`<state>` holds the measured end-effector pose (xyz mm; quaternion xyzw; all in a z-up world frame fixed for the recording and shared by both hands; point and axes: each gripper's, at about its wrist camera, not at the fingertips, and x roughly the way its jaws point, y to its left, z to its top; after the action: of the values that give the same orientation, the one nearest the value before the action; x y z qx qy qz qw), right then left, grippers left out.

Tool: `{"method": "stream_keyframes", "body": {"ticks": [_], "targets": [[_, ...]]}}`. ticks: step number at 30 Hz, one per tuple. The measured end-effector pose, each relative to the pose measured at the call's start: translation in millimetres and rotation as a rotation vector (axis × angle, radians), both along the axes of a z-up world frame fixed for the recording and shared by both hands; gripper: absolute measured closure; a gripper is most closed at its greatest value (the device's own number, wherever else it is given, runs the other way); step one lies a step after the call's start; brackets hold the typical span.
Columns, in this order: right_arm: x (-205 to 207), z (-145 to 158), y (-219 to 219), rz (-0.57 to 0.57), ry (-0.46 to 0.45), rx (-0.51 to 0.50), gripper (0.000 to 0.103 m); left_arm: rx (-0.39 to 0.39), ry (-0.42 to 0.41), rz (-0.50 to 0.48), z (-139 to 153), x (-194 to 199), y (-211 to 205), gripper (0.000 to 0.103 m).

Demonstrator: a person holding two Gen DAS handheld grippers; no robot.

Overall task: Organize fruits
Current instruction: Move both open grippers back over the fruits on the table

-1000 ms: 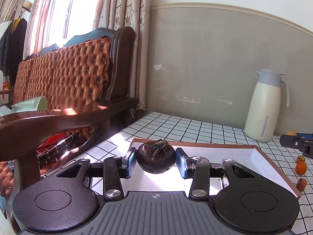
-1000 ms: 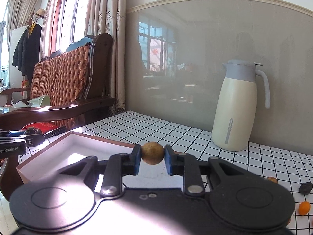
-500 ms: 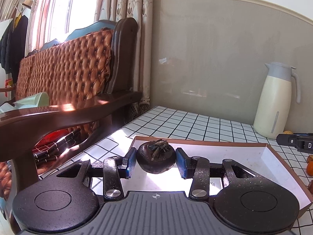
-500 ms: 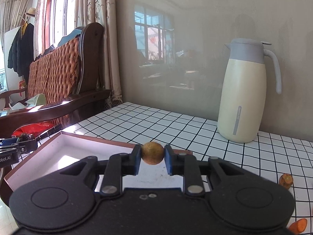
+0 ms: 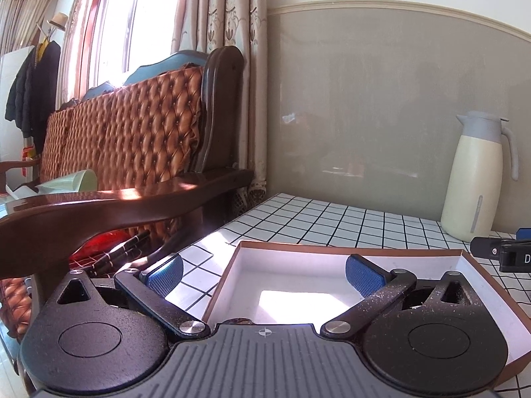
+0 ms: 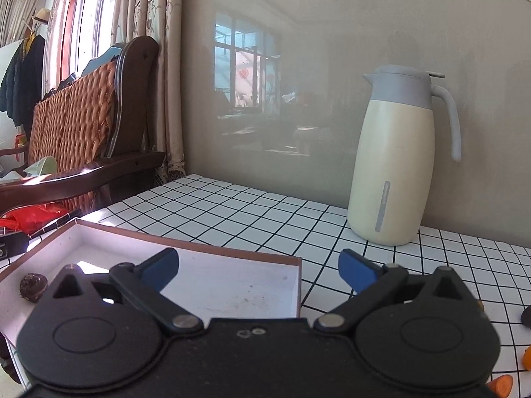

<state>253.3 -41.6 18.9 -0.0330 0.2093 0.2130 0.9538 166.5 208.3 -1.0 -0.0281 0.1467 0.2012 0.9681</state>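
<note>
My left gripper (image 5: 264,273) is open and empty above the near left part of a shallow brown box with a white floor (image 5: 298,277). A sliver of the dark mangosteen (image 5: 237,321) shows just under the gripper body. My right gripper (image 6: 259,267) is open and empty above the right end of the same box (image 6: 232,285). The mangosteen (image 6: 31,287) lies in the box's left part in the right wrist view. The small tan fruit is hidden from both views. The other gripper's tip (image 5: 501,253) shows at the right edge.
A cream and grey jug (image 6: 396,162) stands at the back of the tiled table (image 6: 252,212) against the wall. Orange and dark fruits (image 6: 526,316) lie at the far right. A wooden sofa arm (image 5: 126,205) runs along the table's left side.
Both grippers have opened. The mangosteen has dropped from my left gripper into the box; the tan fruit has left my right gripper and is out of sight.
</note>
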Motion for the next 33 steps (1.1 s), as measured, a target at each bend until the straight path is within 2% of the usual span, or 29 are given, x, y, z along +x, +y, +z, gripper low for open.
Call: {"method": "stream_keyframes", "body": {"ticks": [9,19,25,33], "targets": [[-7.1,3.7,4.9,0.030,0.011,-0.003,0.006,-0.002,0.011,-0.008,0.3,1.6,-3.7,0.000],[-25.6,16.5,-15.1,0.014,-0.002,-0.001,0.006,-0.031,-0.016,-0.015,14.8,-15.3,-23.7,0.000],[-45.7,30.2,-38.5,0.002,-0.055,-0.019,0.007,0.040,-0.036,-0.049,20.8,-32.7,-51.9,0.000],[-76.1,34.2,-76.8,-0.034,-0.057,-0.009,0.008,0.054,-0.061,-0.125,24.5,-51.3,-87.9,0.000]]}}
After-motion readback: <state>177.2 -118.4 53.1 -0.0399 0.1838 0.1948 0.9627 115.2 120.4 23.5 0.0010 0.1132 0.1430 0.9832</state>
